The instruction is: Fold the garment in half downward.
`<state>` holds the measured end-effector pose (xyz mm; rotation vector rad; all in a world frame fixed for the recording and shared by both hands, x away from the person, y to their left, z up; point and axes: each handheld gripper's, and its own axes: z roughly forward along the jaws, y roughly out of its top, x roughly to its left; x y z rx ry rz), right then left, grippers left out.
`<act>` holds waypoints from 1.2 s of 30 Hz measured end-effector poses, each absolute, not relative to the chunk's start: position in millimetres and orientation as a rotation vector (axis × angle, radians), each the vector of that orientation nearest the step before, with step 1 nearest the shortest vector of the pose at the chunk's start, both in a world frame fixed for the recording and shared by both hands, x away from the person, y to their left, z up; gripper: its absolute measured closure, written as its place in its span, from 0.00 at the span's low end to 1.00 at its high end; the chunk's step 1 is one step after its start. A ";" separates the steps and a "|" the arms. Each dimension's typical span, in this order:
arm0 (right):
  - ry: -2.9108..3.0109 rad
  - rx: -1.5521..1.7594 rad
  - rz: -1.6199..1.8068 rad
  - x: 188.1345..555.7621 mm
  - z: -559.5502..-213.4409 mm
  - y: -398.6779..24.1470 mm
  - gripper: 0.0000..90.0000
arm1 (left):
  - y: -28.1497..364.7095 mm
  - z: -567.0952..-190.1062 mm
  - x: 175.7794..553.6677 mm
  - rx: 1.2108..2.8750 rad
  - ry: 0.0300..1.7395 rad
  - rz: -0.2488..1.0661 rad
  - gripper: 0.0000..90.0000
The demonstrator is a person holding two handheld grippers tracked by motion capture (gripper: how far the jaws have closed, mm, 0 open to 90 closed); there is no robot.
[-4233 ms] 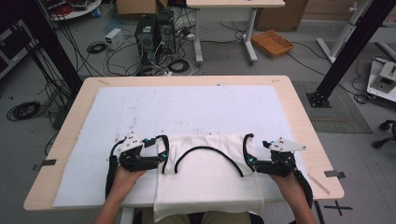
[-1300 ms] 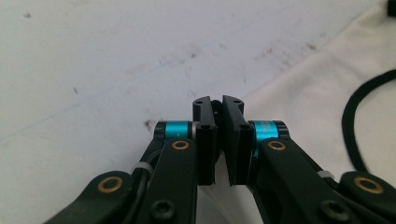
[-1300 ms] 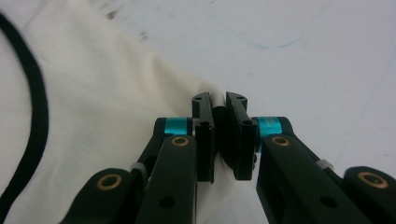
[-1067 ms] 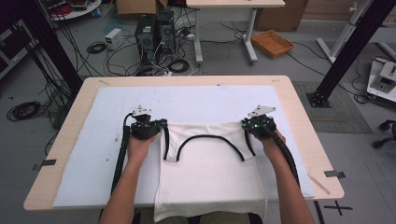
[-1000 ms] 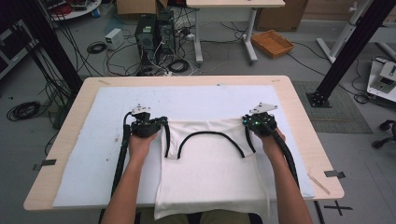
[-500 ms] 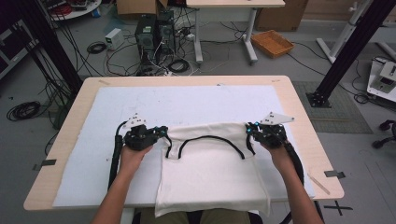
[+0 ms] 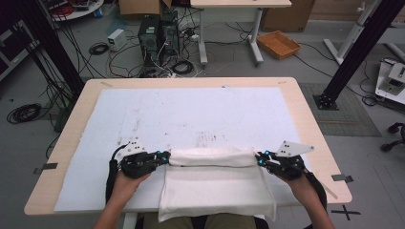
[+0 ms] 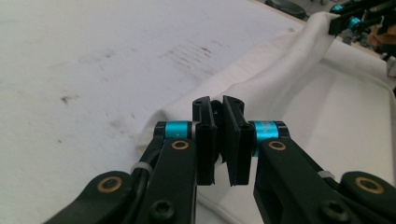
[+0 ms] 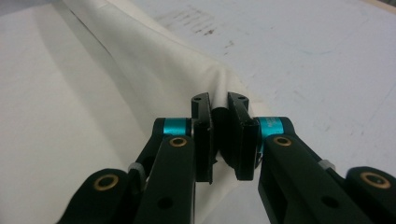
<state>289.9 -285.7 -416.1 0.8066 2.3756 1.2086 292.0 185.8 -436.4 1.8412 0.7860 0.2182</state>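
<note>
Nearest the person, at 6 o'clock on the table, a white garment hangs its lower hem over the near edge. Its upper part looks already folded down toward the person: a soft rolled fold runs straight across between the two tools, so I'd judge one fold is nearly laid and only the letting go, and any further folds, are left.

The left gripper sits at about 7 o'clock, forearm coming up from the near edge, jaws pointing toward 3 o'clock and pinched on the fold's left end; in the left gripper view a dark strip of the garment's trim sits between the nearly closed jaws. The right gripper, at about 5 o'clock, mirrors it, pointing toward 9 o'clock and clamped on the fold's right end.

Beyond them, toward 12 o'clock, the white mat lies bare and smudged.
</note>
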 end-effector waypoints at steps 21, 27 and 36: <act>2.338 1.155 1.077 337.0 -430.2 -278.1 0.46 | 167.4 -446.3 338.2 1.883 1.037 0.253 0.46; 2.440 1.174 1.032 344.8 -439.4 -274.7 0.87 | 163.7 -448.5 336.6 1.984 1.009 0.232 0.84; 2.283 1.144 0.984 358.8 -422.9 -282.3 0.94 | 152.3 -431.0 349.4 1.839 1.034 0.310 0.94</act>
